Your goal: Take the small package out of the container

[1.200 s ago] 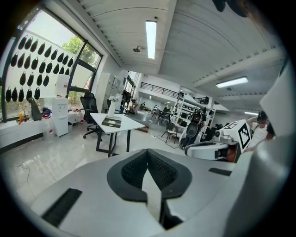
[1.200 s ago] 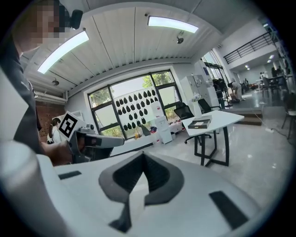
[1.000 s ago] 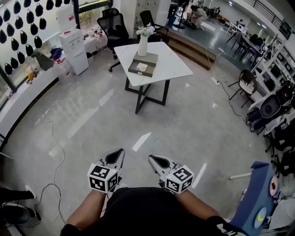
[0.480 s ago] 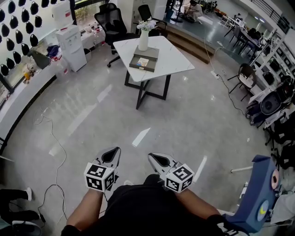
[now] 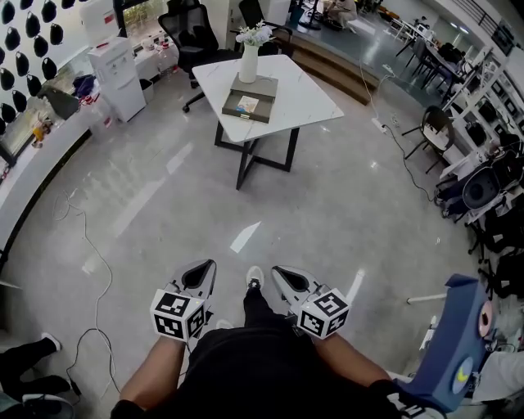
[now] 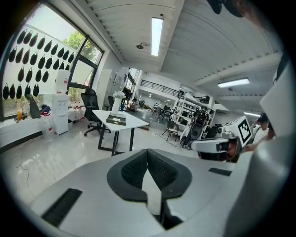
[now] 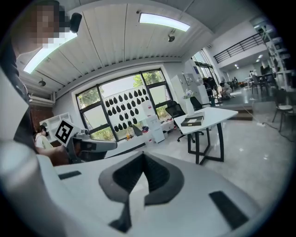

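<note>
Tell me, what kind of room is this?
Probably a big open office or lab workspace. There's a white table with a vase of flowers on it, black office chairs on wheels, and a water dispenser off to the side.

container (image 5: 264, 88) on table (image 5: 307, 102) — beside vase (image 5: 248, 61)

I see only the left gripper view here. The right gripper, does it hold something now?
Observer: No. In the right gripper view the right gripper has its fingers together, with nothing between them.
Operator: I see the dark container only from the side. What is on top?
Observer: From the head view, a small light package shows in its middle.
Operator: Anything on the floor near me?
Observer: A shoe shows between the left gripper and the right one.
</note>
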